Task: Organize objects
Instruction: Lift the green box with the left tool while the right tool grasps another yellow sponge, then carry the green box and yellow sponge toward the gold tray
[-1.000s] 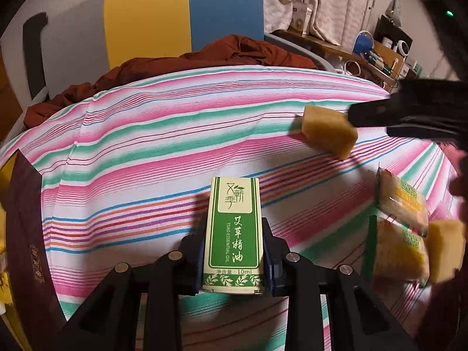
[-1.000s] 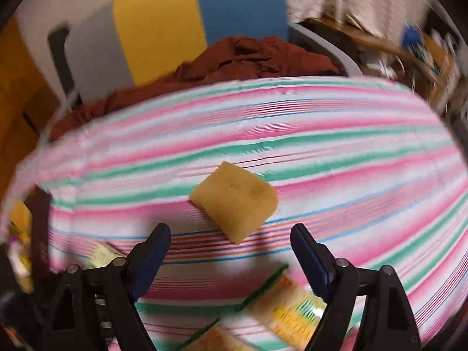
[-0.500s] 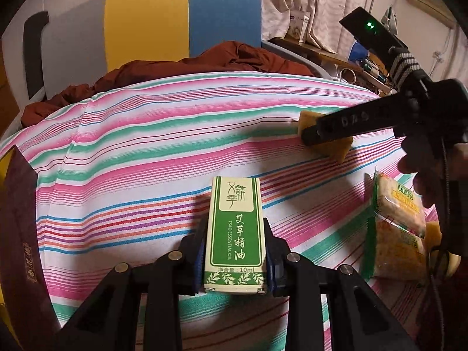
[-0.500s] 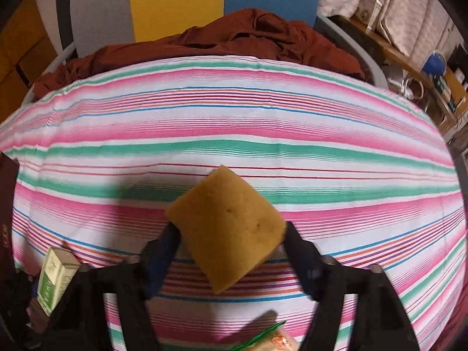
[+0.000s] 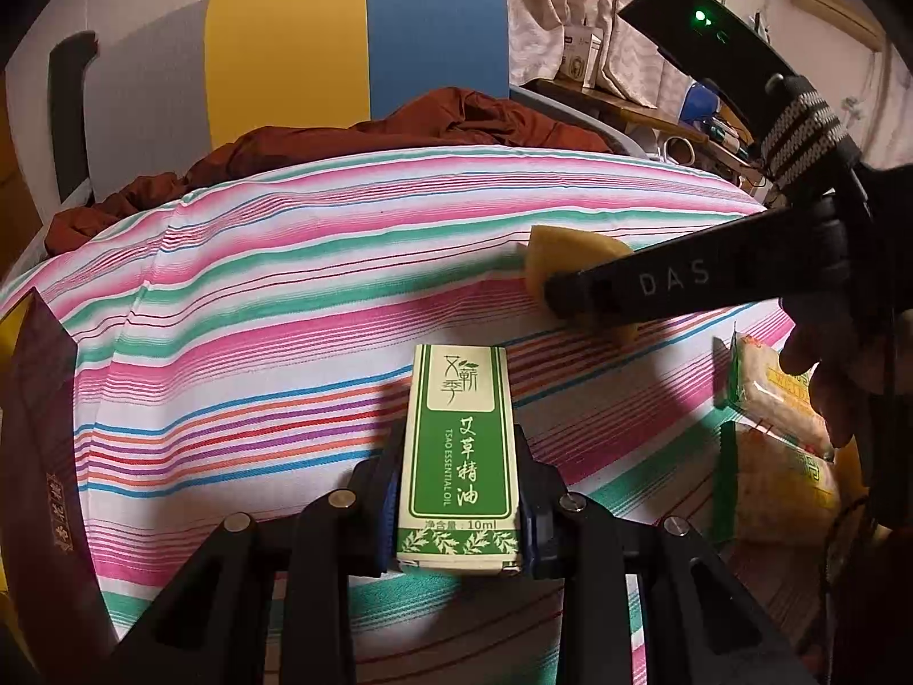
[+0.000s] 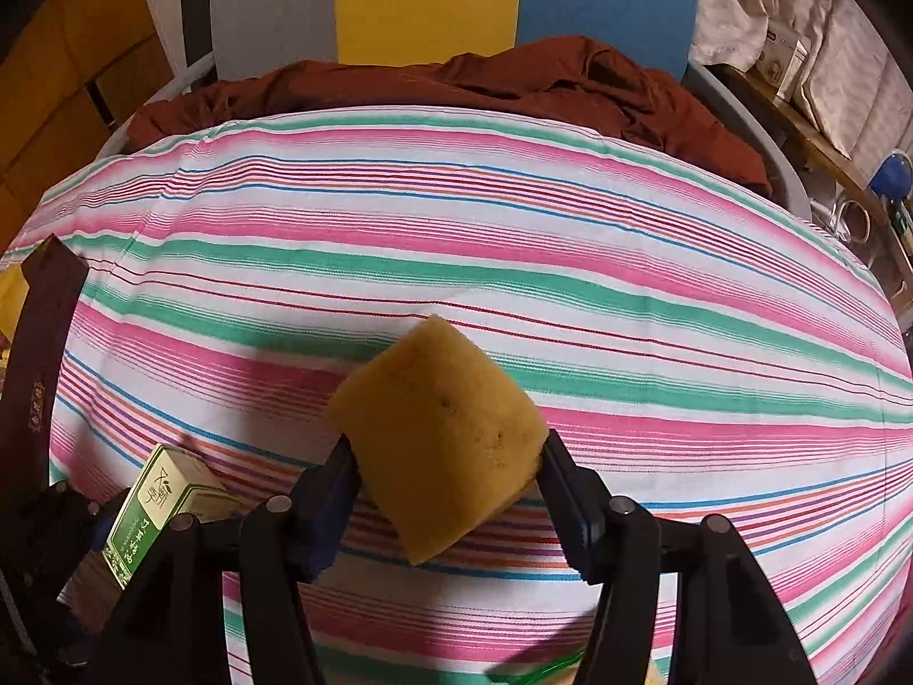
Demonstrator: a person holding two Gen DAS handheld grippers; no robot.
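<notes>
1. Left gripper [image 5: 459, 505]: jaws clamped on the flat sides of a green essential-oil box [image 5: 460, 456], label up, its far end projecting past the fingertips; a grip suited to carrying it.
2. Right gripper [image 6: 448, 494]: jaws pressed into a yellow sponge [image 6: 438, 425], held corner-down between the fingers (seemingly lifted off the cloth, though contact is hard to judge).
3. Striped cloth [image 5: 285, 297]: spread ahead of both fingertips, the likely sorting surface.
4. Wrapped snack packets [image 5: 770, 445]: right of the left fingers, grouped, ungripped.
</notes>
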